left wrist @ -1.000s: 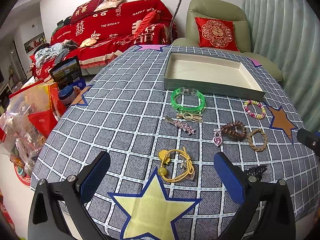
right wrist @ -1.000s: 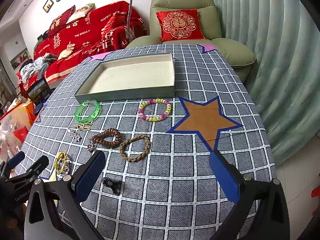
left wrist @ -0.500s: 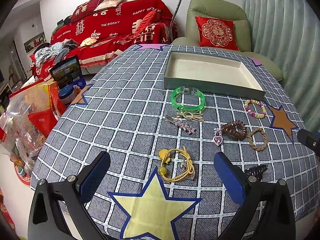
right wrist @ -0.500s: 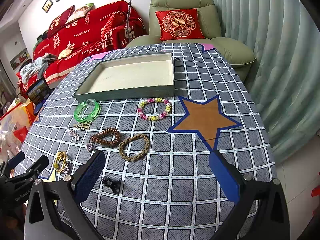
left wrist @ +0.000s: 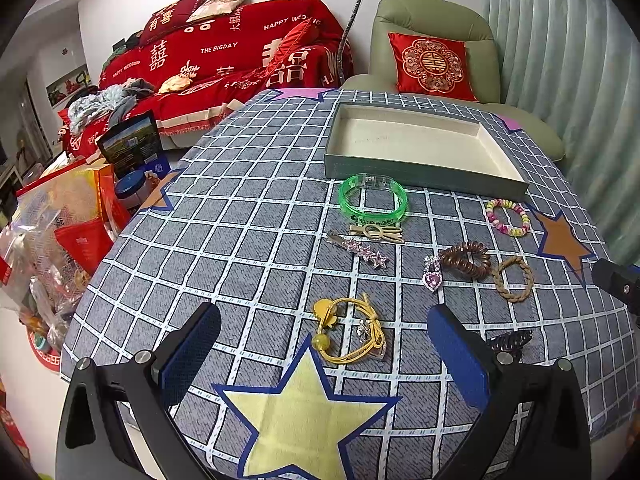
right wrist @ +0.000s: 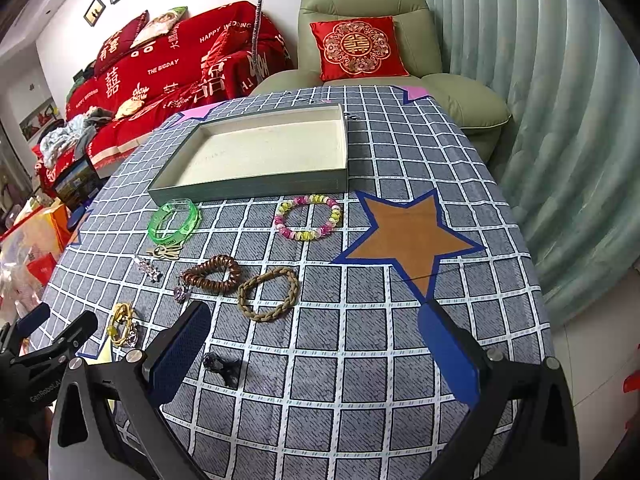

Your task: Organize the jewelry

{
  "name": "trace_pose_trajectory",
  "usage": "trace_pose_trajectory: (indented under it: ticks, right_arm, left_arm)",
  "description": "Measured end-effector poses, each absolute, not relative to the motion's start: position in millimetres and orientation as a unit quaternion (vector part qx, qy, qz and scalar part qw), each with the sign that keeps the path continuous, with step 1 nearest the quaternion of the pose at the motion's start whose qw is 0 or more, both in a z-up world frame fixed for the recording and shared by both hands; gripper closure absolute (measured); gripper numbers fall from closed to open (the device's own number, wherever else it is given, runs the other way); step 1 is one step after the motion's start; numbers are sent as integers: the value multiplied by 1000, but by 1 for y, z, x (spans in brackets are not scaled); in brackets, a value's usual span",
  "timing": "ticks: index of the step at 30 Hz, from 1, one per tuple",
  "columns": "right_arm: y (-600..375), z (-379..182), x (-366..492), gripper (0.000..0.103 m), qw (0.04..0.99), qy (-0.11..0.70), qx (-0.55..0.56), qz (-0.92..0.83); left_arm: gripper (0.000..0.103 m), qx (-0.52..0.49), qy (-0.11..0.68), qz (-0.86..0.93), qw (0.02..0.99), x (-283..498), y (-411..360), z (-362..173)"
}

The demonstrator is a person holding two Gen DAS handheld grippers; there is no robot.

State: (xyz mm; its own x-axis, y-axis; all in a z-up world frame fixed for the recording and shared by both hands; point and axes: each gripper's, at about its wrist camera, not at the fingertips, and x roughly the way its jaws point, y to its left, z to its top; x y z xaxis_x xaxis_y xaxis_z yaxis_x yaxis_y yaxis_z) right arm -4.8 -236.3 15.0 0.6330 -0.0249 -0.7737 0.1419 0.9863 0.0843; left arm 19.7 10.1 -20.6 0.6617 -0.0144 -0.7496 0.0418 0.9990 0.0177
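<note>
An empty grey-green tray (left wrist: 420, 178) (right wrist: 248, 190) sits at the far side of the checked tablecloth. In front of it lie a green bangle (left wrist: 373, 200) (right wrist: 174, 220), a beaded bracelet (left wrist: 508, 217) (right wrist: 308, 222), a brown coil hair tie (left wrist: 466, 258) (right wrist: 216, 274), a braided tan loop (left wrist: 512, 279) (right wrist: 269, 294), a star hair clip (left wrist: 360, 249), a purple heart pendant (left wrist: 432, 278), a yellow hair tie (left wrist: 352, 330) (right wrist: 122, 324) and a dark claw clip (left wrist: 508, 340) (right wrist: 224, 364). My left gripper (left wrist: 324, 356) is open and empty above the yellow hair tie. My right gripper (right wrist: 312, 352) is open and empty over the tablecloth.
A green armchair (right wrist: 368, 40) with a red cushion stands behind the table. A red sofa (left wrist: 224, 60) is at the back left. Bags and boxes (left wrist: 60, 220) stand on the floor to the left. A curtain (right wrist: 540, 120) hangs on the right.
</note>
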Motion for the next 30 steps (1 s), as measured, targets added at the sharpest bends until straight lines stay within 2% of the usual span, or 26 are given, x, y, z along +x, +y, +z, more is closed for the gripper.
trace_pose_trajectory:
  ticks: [30]
  right_arm:
    - [-246,2,8,0,892,445,68,-48]
  left_arm:
    - [0,22,424,-8,905,38,11,-26]
